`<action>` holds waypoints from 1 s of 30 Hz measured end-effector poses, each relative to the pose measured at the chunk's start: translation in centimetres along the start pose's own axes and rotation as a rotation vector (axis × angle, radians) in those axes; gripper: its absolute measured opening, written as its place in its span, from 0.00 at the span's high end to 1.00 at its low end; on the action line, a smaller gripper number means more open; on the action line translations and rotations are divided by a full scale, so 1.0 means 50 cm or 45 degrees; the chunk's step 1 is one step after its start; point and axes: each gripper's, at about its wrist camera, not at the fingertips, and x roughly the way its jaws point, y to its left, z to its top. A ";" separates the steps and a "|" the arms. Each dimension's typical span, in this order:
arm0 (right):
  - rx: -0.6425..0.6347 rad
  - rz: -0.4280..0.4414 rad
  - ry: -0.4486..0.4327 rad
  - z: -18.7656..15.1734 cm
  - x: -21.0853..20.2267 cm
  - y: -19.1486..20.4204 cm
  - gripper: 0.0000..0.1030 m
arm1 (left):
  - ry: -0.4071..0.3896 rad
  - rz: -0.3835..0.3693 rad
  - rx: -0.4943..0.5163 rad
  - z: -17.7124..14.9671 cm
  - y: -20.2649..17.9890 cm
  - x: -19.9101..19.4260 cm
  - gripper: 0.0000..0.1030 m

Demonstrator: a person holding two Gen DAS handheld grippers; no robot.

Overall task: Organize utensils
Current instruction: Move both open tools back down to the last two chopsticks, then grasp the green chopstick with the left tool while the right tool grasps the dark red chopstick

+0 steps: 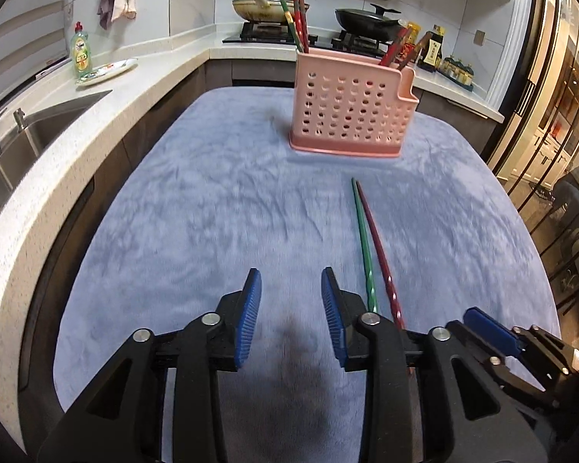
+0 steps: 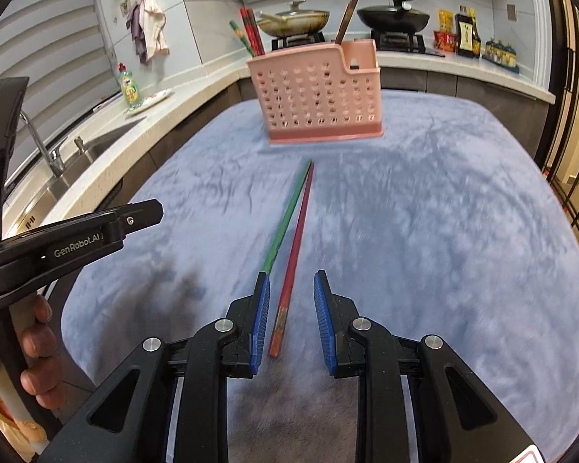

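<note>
Just red chopstick [image 2: 289,281] — between open jaws

Home kitchen: sink [image 1: 38,127], stove [image 1: 274,32] with pans [image 1: 366,19].

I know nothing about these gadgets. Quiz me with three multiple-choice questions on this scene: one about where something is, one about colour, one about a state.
1. Where does the pink perforated plastic utensil holder stand?
A. in the sink
B. on the blue plush cloth
C. on the stove

2. What colours are the two loose chopsticks on the cloth?
A. green and red
B. black and white
C. both yellow

3. How is the right hand-held gripper?
A. clamped on a chopstick
B. holding a spoon
C. open, the red chopstick's end between its fingers

Answers: 1 B, its base sits on the cloth. 2 A, both lie side by side. 3 C, gaps show beside the chopstick.
</note>
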 end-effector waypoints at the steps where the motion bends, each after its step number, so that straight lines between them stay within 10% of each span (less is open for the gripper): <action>1: -0.003 -0.002 0.010 -0.007 0.007 0.003 0.77 | 0.008 0.003 0.001 -0.007 0.000 0.001 0.64; 30: 0.037 -0.065 0.094 -0.053 0.075 -0.012 0.93 | 0.095 0.013 0.022 -0.057 -0.007 0.028 0.56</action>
